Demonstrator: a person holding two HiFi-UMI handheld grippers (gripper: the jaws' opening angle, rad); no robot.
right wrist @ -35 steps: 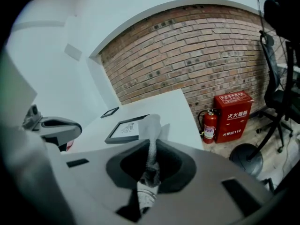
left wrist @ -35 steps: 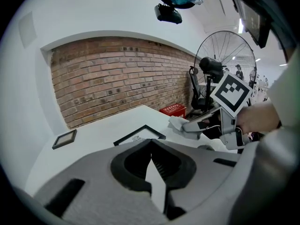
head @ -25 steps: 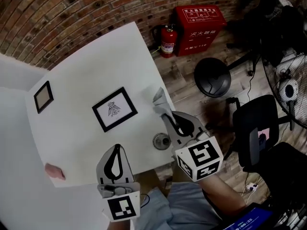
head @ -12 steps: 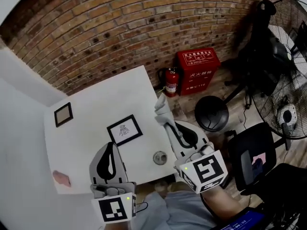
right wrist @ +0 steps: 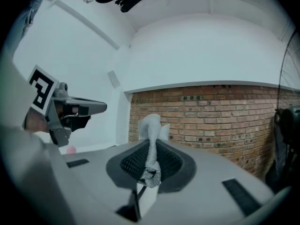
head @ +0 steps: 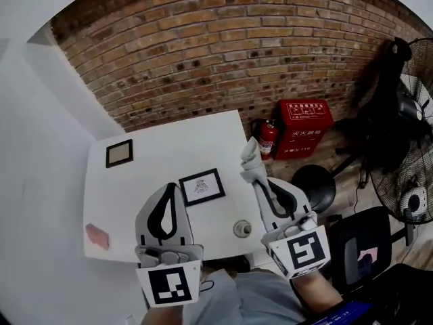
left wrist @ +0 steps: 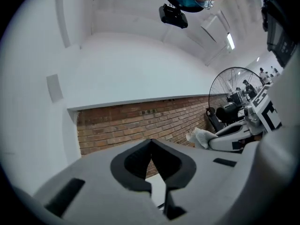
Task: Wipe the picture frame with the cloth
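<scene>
1. Left gripper (left wrist: 151, 143): jaws together, nothing between them.
2. Right gripper (right wrist: 151, 146): jaws clamped on the cloth (right wrist: 151, 123). A bunched end of the cloth sticks out past the tips.
3. In head view we see both grippers over the near edge of the white worktop (head: 155, 161), side by side but apart, tips aimed toward the brick wall (head: 203, 46).
4. Picture frame (head: 201, 186): black rim, white sheet w/ a dark drawing, lying flat on the worktop. In head view it sits between the two grippers' tips. Cloth is apart from it, no contact.
5. Also on the worktop:
   - a smaller frame (head: 119, 153) near the far left corner
   - a pink item (head: 97, 236) by the near left edge
   - a small round item (head: 242, 229) at the near edge, just beside the right gripper
6. On the floor right of the worktop: fire extinguisher (head: 267, 139) next to a red box (head: 306, 128), and a black stool (head: 313, 188). A fan (head: 413, 181) is at far right.
</scene>
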